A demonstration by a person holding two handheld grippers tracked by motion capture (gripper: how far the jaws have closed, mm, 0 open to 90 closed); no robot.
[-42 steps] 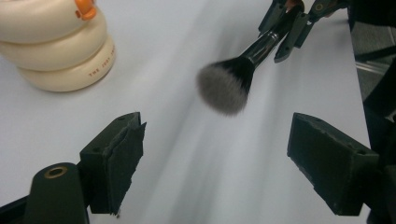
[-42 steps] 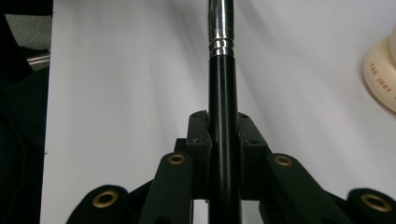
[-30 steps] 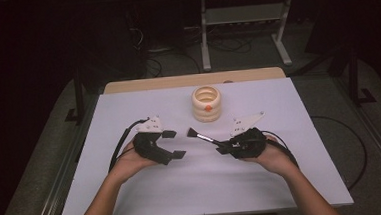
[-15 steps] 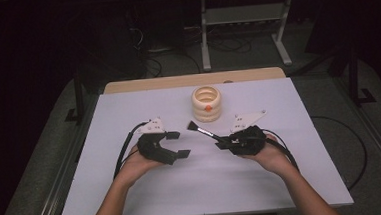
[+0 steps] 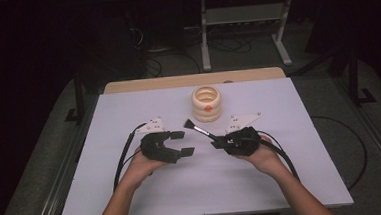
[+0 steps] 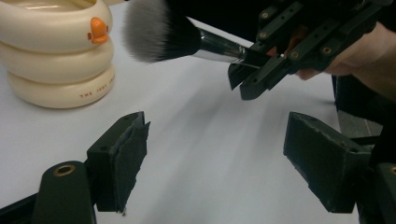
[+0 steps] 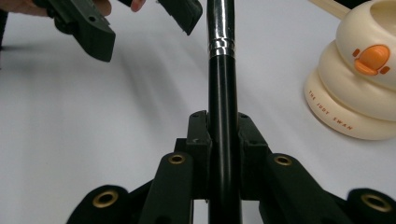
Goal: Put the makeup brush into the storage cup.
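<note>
My right gripper (image 5: 217,144) is clamped on the makeup brush (image 5: 199,129), jaws tight on the black handle, seen clearly in the right gripper view (image 7: 222,140); handle runs straight up btwn the pads, silver ferrule above. Brush is held off the white table (image 5: 283,182), bristle head pointing up-left twd the cream ringed holder (image 5: 207,104), which sits at the far-centre of the table w/ an orange duck mark on its side. Brush head is near the holder but apart from it; in the left gripper view the bristles (image 6: 154,32) hang just right of the holder (image 6: 56,56). My left gripper (image 5: 182,143) has nothing in it, jaws wide apart, only bare table btwn them in its own view (image 6: 217,154); jaws have just been closing a little, still nothing btwn them. Vs the earlier frames: both hands sit in roughly the same spots, brush at the same angle, holder unmoved. Left gripper's jaws face the right gripper, well short of the brush.
</note>
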